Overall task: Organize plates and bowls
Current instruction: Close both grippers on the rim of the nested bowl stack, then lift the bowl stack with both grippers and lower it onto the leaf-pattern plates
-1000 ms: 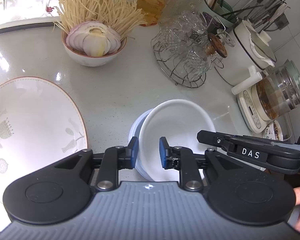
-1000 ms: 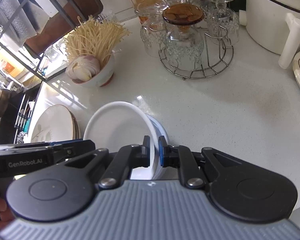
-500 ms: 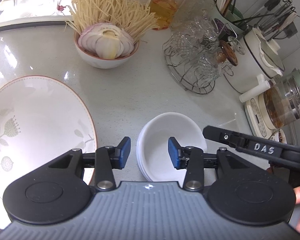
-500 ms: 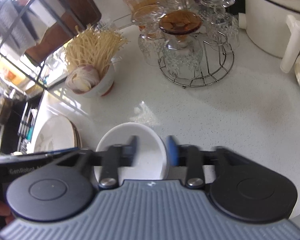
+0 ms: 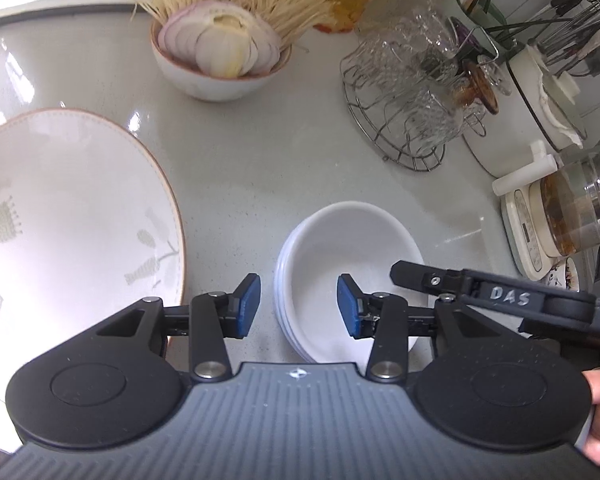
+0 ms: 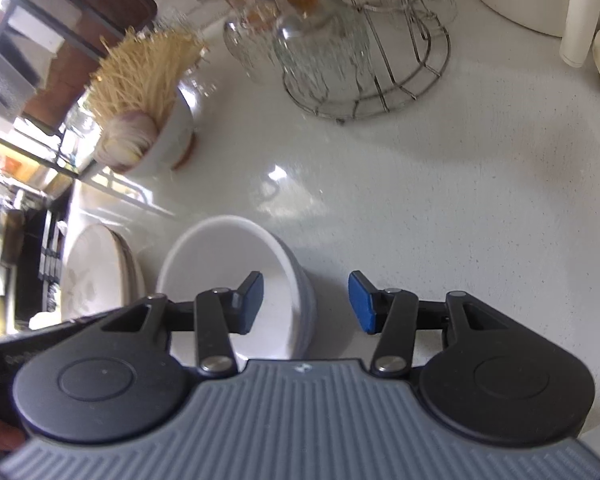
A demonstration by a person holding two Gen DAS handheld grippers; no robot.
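A stack of smooth, round white bowls (image 5: 352, 276) rests on the speckled grey counter (image 5: 252, 168), beside a wide floral plate (image 5: 72, 216). Left claw (image 5: 298, 306) and right claw (image 6: 306, 303) both stand open, blue pads straddling opposite rims, gripping nothing.
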